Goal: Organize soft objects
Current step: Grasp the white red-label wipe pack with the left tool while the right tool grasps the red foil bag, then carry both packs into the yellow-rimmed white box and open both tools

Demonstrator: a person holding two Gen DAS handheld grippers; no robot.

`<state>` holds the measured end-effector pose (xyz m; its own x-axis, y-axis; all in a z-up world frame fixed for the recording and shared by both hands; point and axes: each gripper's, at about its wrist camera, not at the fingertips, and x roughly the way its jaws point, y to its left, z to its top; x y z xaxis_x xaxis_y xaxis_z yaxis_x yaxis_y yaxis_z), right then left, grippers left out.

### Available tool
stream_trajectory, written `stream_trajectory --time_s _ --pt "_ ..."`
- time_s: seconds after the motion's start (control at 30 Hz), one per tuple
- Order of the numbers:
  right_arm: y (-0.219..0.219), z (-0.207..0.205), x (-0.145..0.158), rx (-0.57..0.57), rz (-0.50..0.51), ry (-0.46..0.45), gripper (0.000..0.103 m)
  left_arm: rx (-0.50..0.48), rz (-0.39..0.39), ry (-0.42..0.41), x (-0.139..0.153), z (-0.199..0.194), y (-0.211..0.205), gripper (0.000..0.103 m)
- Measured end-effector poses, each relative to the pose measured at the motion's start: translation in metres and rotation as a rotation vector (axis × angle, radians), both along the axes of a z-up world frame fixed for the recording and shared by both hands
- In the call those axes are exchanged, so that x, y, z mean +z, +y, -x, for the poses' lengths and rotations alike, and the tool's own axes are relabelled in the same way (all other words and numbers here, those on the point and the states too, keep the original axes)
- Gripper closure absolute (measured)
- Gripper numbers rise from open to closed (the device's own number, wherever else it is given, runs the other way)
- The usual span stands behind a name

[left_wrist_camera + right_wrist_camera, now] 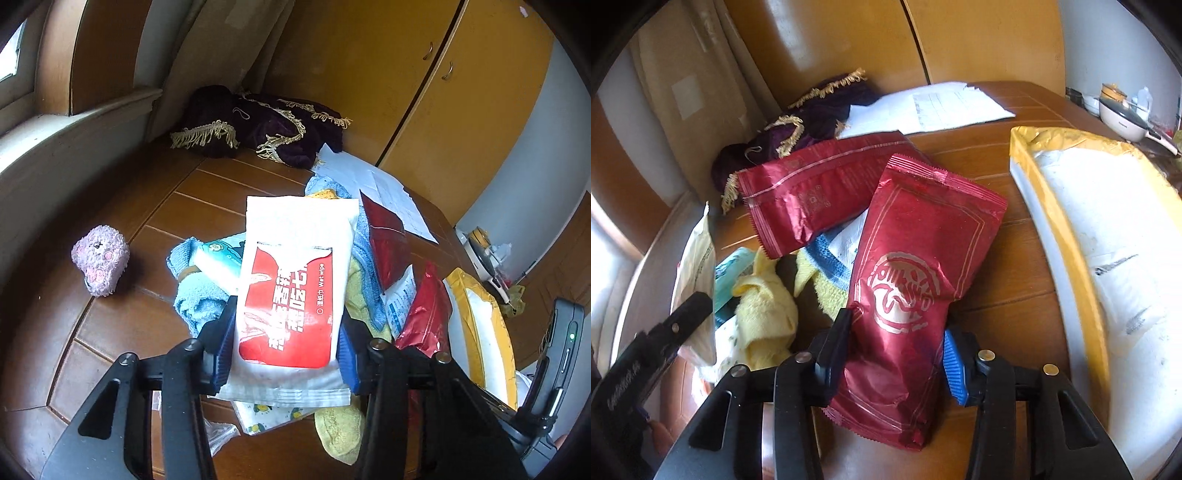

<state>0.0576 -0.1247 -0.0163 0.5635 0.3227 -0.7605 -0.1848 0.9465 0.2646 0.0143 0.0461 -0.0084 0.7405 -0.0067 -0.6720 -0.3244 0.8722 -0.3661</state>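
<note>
Left gripper [286, 328] clamps the wipes pack [295, 280], raised over the near towel pile [199, 295]. Right gripper [894, 354] grips the red pouch [916, 288] at table centre. Risk: slick film slips from the pads; either pack drops.

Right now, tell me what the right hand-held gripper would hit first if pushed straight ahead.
The right hand-held gripper already has the red foil pouch between its fingers. Pushed straight on, that pouch would probably run into the second red foil pouch lying across the pile, though depth is unclear.
</note>
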Motion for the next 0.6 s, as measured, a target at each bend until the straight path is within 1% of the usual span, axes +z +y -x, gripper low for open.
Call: stream_trajectory --time_s 0.13,0.33,0.47,0.6 --pt "-0.003 0.019 0.009 0.078 -0.026 -0.084 0.056 -0.021 0.054 0.004 0.001 0.001 -0.005 0.058" --pt "-0.014 0.041 0.029 0.164 -0.071 -0.175 0.056 -0.067 0.069 -0.073 0.019 0.014 -0.022 0.058" --pt "-0.03 0.046 0.042 0.211 -0.112 -0.195 0.056 -0.121 0.119 -0.086 0.032 0.01 -0.037 0.058" --pt "-0.064 0.044 0.057 0.192 -0.115 -0.212 0.056 -0.195 0.162 -0.122 0.049 0.0 -0.061 0.058"
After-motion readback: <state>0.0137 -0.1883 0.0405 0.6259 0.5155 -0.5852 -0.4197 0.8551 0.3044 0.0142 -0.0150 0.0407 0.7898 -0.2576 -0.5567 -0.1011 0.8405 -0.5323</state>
